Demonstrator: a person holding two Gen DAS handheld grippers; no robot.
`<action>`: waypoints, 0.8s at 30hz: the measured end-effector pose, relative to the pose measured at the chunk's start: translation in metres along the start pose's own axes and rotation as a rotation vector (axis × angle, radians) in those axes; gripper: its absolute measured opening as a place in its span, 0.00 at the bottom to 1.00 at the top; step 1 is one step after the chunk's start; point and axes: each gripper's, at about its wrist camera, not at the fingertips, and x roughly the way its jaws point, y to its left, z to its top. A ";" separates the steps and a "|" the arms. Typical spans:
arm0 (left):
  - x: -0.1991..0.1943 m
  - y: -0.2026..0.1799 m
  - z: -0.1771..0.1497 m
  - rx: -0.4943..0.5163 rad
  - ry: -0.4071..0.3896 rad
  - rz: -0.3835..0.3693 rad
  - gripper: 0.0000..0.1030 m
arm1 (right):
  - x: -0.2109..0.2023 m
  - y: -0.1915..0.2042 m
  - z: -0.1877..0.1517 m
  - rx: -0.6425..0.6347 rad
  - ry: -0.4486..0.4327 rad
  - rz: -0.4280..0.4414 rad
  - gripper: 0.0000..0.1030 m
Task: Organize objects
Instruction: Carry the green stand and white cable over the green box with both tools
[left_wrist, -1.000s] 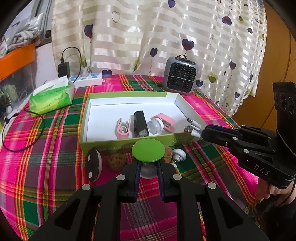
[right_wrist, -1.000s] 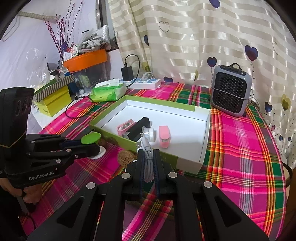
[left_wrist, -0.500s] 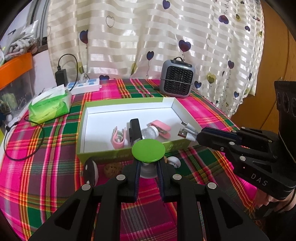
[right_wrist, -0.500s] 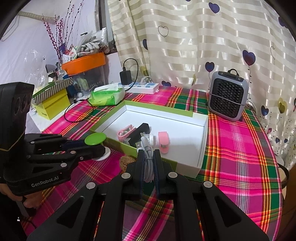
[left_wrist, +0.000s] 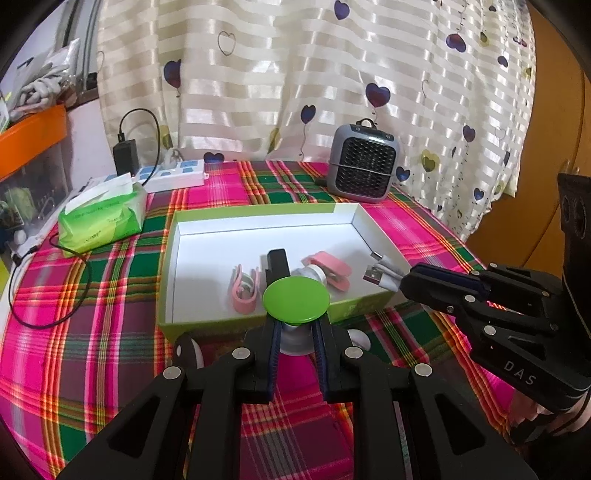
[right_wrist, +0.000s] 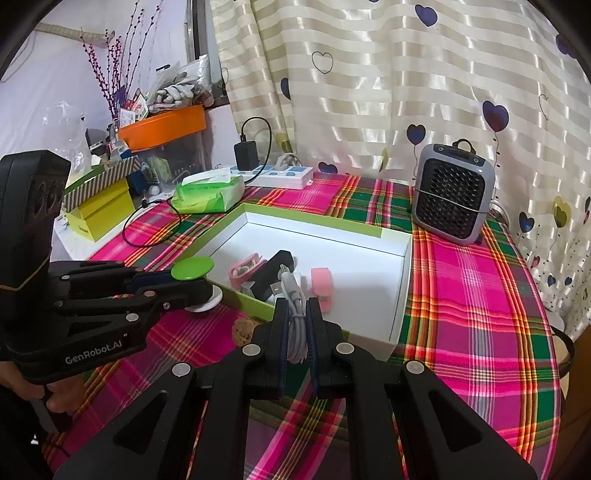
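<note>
A green-topped white knob (left_wrist: 295, 300) is clamped by its white stem in my left gripper (left_wrist: 296, 329), just before the front wall of the green box (left_wrist: 258, 211). My right gripper (right_wrist: 297, 309) is shut on a coiled grey USB cable (right_wrist: 293, 295). It holds the cable over the box's (right_wrist: 325, 226) near wall. In the left wrist view the right gripper (left_wrist: 406, 283) comes in from the right, and the cable's plug (left_wrist: 371, 274) juts over the box's front right corner. In the right wrist view the left gripper (right_wrist: 207, 285) enters from the left. The box holds two pink clips, a black block and a small white bottle.
A brown lump (right_wrist: 243, 329), a black-and-white oval (left_wrist: 189, 355) and a white round piece (left_wrist: 359, 340) lie on the plaid cloth before the box. Behind it stand a grey heater (left_wrist: 364, 167), a green tissue pack (left_wrist: 103, 218) and a power strip (left_wrist: 173, 178).
Both views have drawn back and up slightly from the box. Each gripper has kept its hold: left on the knob, right on the cable.
</note>
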 end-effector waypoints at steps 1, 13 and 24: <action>0.001 0.001 0.001 0.001 -0.001 0.002 0.15 | 0.001 0.000 0.000 0.000 0.001 -0.001 0.09; 0.011 0.008 0.010 -0.001 -0.002 0.025 0.15 | 0.013 -0.007 0.008 0.013 0.015 -0.010 0.09; 0.019 0.014 0.016 -0.004 -0.004 0.048 0.15 | 0.025 -0.011 0.012 0.021 0.033 -0.020 0.09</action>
